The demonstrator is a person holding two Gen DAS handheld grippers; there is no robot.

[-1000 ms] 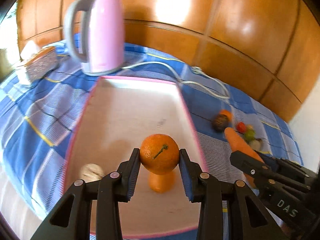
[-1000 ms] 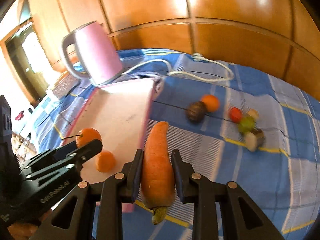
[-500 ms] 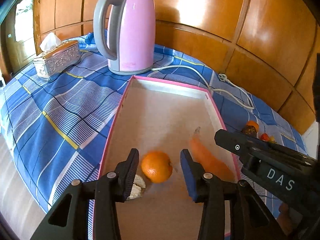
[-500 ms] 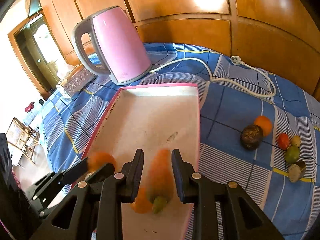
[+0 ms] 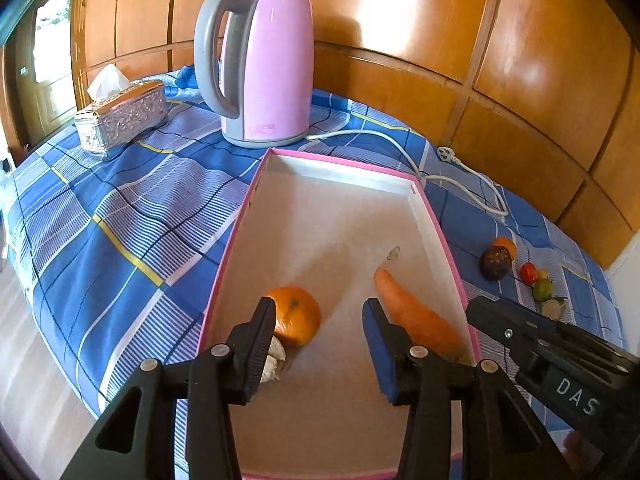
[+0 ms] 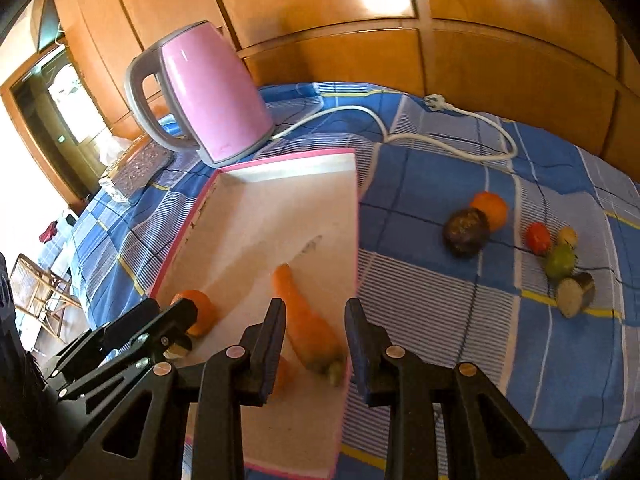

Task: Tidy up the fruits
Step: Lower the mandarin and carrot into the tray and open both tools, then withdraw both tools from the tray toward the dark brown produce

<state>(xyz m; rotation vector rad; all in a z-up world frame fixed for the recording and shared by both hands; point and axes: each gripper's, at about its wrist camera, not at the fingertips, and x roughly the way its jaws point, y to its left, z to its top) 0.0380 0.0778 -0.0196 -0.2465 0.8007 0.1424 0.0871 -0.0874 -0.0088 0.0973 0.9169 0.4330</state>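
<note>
Both grippers hang wide open, empty: left gripper (image 5: 319, 320) over the orange (image 5: 296, 315), right gripper (image 6: 316, 322) over the carrot (image 6: 306, 320), both in the pink tray (image 5: 340, 162).

The orange (image 5: 295, 314) and the carrot (image 5: 416, 312) now lie loose in the pink-rimmed tray (image 5: 340, 164); the left hand-held gripper (image 5: 320, 328) and right hand-held gripper (image 6: 316, 330), clamping them 1 second ago, gape empty.

We count: one pink kettle (image 5: 264, 68), one tissue box (image 5: 120, 118), one tray (image 5: 344, 172), one carrot (image 5: 416, 314), two grippers, left (image 5: 318, 344), right (image 6: 314, 344).
</note>
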